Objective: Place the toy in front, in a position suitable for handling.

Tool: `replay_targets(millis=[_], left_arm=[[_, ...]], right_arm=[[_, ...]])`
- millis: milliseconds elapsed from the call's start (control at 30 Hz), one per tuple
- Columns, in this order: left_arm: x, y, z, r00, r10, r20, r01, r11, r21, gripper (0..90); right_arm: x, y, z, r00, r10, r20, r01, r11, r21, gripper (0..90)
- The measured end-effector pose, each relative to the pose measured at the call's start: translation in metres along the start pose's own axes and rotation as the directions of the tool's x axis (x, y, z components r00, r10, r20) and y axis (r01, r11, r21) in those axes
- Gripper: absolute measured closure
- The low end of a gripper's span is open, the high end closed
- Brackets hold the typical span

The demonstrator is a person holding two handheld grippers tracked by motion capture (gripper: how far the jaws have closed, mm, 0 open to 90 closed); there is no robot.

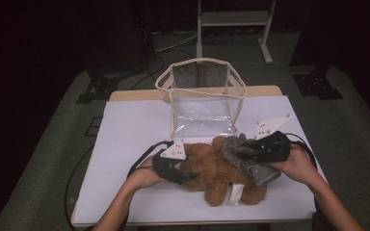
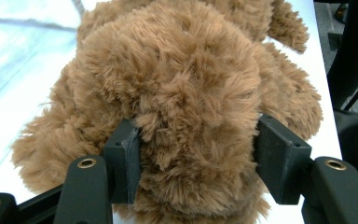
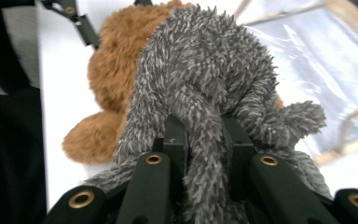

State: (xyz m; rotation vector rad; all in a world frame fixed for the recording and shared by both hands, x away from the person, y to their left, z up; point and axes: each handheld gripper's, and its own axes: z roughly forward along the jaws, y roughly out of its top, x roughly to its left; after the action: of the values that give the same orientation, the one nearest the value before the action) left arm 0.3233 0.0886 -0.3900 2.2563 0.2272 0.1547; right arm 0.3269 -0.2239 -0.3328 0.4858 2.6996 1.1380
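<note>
The left gripper (image 2: 196, 154) has its half-open jaws around the brown teddy bear (image 1: 212, 171) near the table's (image 1: 125, 144) front edge, while the right gripper (image 3: 205, 140) pinches the grey soft toy (image 3: 205, 79) lying on the bear.

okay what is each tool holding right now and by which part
The right tool is clamped on a fold of the grey plush. The left tool has its jaws around a rounded part of the brown teddy bear, pressing into the fur.
</note>
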Motion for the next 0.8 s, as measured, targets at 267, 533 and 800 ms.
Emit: replay_targets(millis=[267,533,800], left_arm=[[-0.005,0.031,0.034,0.9988,0.049,-0.007,-0.049,0.9986,0.018,38.5],[0.003,0.020,0.013,0.9979,0.062,-0.019,-0.061,0.9980,0.015,38.5],[0.002,0.007,0.022,0.9980,0.060,-0.020,-0.059,0.9982,0.003,41.9]], right_arm=[[0.012,0.000,0.014,0.9989,-0.038,-0.027,0.038,0.999,-0.019,75.0],[0.004,-0.015,0.007,0.9996,-0.027,0.009,0.028,0.999,-0.040,75.3],[-0.001,-0.004,0.010,0.9991,-0.039,0.016,0.040,0.998,-0.043,75.2]])
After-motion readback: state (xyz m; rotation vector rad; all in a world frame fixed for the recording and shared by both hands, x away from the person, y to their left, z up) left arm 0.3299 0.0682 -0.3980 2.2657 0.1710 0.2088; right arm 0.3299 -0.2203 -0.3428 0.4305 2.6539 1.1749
